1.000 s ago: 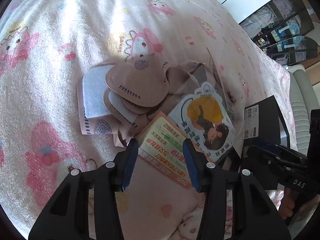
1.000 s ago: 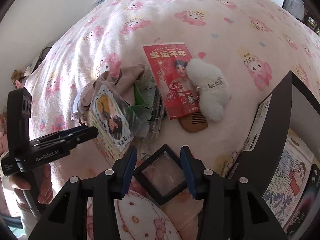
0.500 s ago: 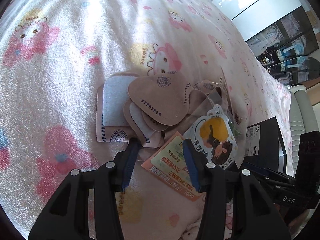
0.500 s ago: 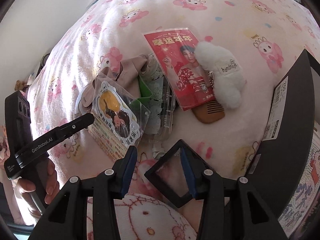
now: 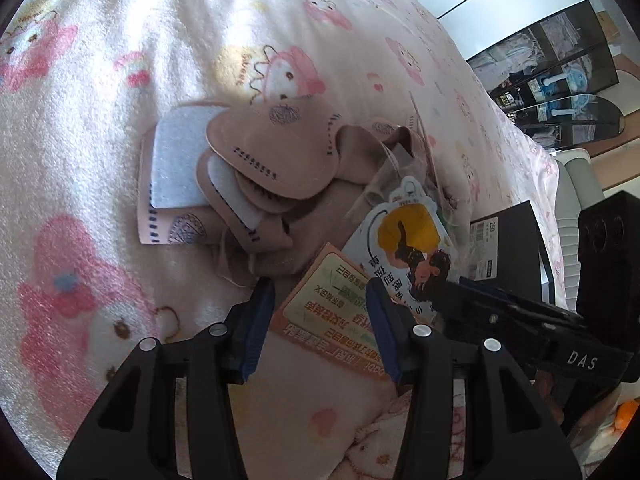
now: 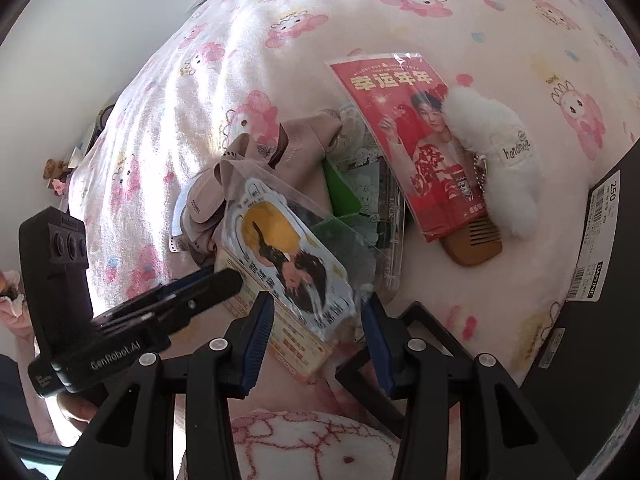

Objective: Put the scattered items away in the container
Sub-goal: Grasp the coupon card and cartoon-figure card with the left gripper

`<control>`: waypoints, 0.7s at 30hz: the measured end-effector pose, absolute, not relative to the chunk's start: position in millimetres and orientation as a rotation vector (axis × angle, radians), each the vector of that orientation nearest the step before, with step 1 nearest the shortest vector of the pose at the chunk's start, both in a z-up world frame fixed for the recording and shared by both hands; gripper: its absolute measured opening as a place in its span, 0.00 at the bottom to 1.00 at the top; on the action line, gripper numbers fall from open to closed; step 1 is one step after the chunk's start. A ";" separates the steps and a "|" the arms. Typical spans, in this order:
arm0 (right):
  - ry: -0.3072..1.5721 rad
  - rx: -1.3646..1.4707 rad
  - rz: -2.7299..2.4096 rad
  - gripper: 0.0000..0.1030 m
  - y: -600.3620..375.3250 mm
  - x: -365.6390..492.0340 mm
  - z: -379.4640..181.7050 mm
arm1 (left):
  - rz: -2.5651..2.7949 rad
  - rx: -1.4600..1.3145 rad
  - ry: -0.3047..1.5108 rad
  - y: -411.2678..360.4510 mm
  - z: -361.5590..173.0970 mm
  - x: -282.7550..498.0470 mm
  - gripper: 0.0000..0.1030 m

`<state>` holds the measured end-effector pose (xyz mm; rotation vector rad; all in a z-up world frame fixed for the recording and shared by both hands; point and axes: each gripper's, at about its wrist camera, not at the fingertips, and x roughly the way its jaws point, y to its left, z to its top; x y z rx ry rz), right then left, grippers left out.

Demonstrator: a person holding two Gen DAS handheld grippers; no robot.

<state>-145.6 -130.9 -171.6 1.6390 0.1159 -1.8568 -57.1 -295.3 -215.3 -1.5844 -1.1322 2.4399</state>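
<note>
Both grippers (image 5: 320, 308) (image 6: 318, 316) steeply downward, open.

You work over bed with pink cartoon-print blanket (image 6: 400, 32). On blanket you see: pile of beige masks (image 5: 256, 168), orange printed card (image 5: 332, 300), red packet (image 6: 416, 136) with white plush keychain (image 6: 496, 160) partly on it, brown comb (image 6: 476, 240), black box (image 6: 600, 280) at your right edge.

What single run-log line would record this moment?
left gripper: open over orange card | right gripper: open over sticker pack | black box: right of pile
</note>
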 end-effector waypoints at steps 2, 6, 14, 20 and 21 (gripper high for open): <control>0.113 1.634 -1.865 0.40 -133.6 -150.0 -169.6 | 2.423 -1.605 -1.137 -293.0 -213.9 -57.3 0.46; 0.105 1.618 -1.885 0.40 -137.2 -157.9 -164.0 | 2.420 -1.582 -1.089 -285.9 -201.5 -50.7 0.46; 0.097 1.643 -1.921 0.40 -125.0 -163.3 -166.4 | 2.432 -1.606 -1.113 -289.1 -205.9 -45.9 0.48; 0.115 1.702 -1.858 0.40 -127.0 -159.2 -179.8 | 2.406 -1.612 -1.134 -285.8 -214.4 -59.9 0.46; 0.130 1.696 -1.865 0.40 -128.7 -157.5 -178.9 | 2.387 -1.605 -1.123 -281.5 -212.4 -60.6 0.46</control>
